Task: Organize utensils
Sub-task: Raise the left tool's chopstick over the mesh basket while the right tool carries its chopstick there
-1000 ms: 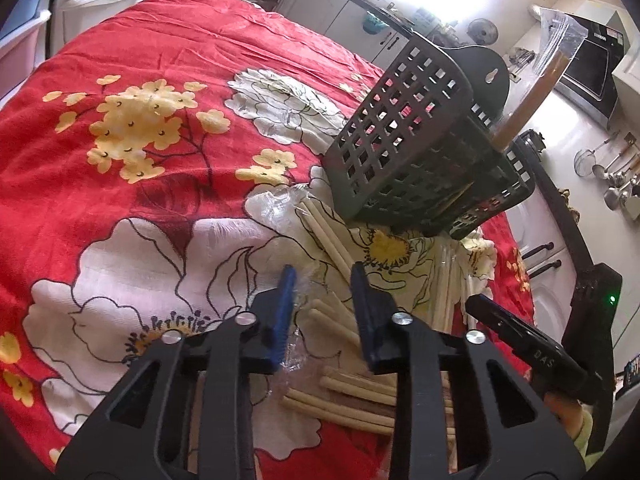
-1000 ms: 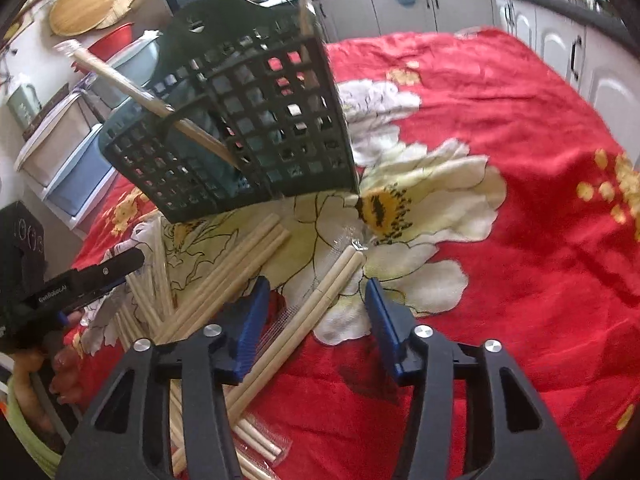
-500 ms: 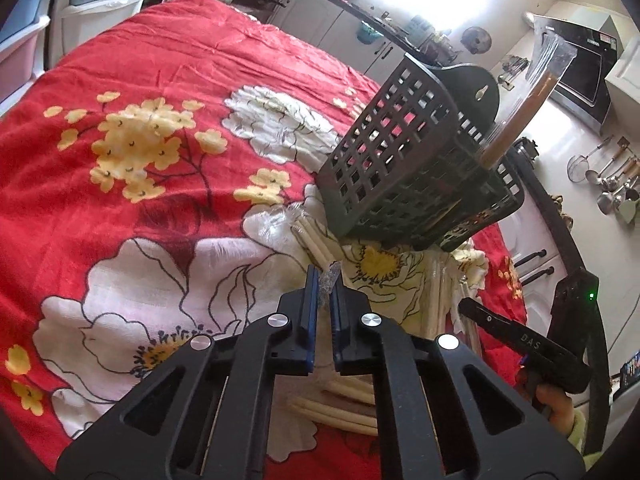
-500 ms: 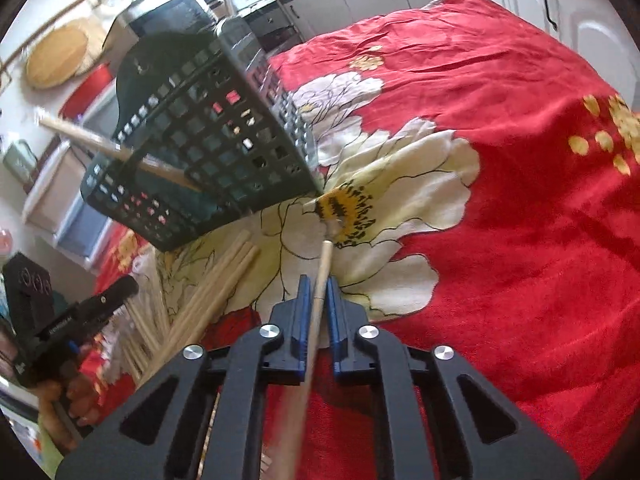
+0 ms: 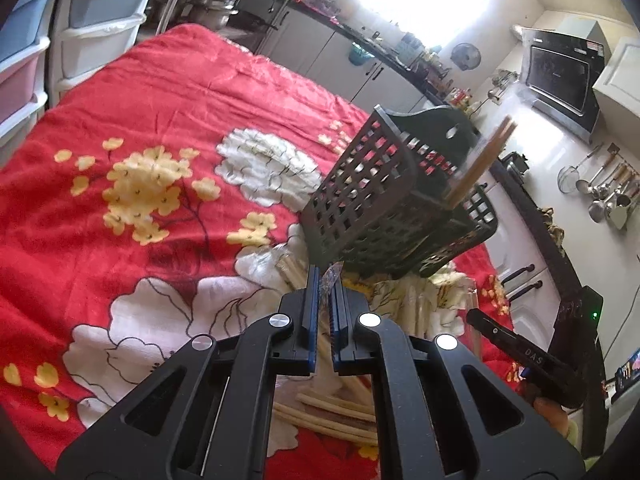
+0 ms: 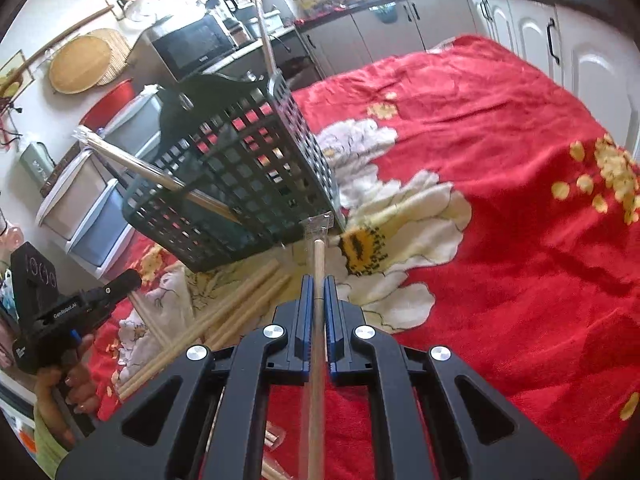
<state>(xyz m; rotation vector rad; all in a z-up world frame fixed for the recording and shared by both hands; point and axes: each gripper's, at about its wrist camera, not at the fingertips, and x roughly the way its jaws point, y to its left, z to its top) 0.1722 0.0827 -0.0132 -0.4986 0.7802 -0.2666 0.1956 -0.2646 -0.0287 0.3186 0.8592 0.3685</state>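
A black lattice basket (image 5: 384,196) (image 6: 240,172) lies tilted on the red flowered cloth (image 5: 160,120), with a wrapped chopstick pair (image 5: 476,164) (image 6: 132,162) sticking out of it. My left gripper (image 5: 326,280) is shut on the clear wrapper (image 5: 332,274) of a chopstick pair, just before the basket. Below it lie several loose wrapped chopsticks (image 5: 332,412) (image 6: 224,308). My right gripper (image 6: 316,284) is shut on a wrapped chopstick pair (image 6: 319,256) that points at the basket's lower corner. Each gripper shows in the other's view: the right gripper (image 5: 516,348) and the left gripper (image 6: 100,296).
Plastic drawer units (image 5: 80,20) stand beyond the table's left edge. Kitchen cabinets (image 6: 520,20) run along the back, a microwave (image 6: 192,48) stands behind the basket, and ladles (image 5: 608,196) hang on the wall. A hand (image 6: 76,384) holds the left gripper.
Both grippers went from open to shut. The left closed on a wrapper and rose. The right closed on a chopstick pair and lifted it off the cloth toward the basket.
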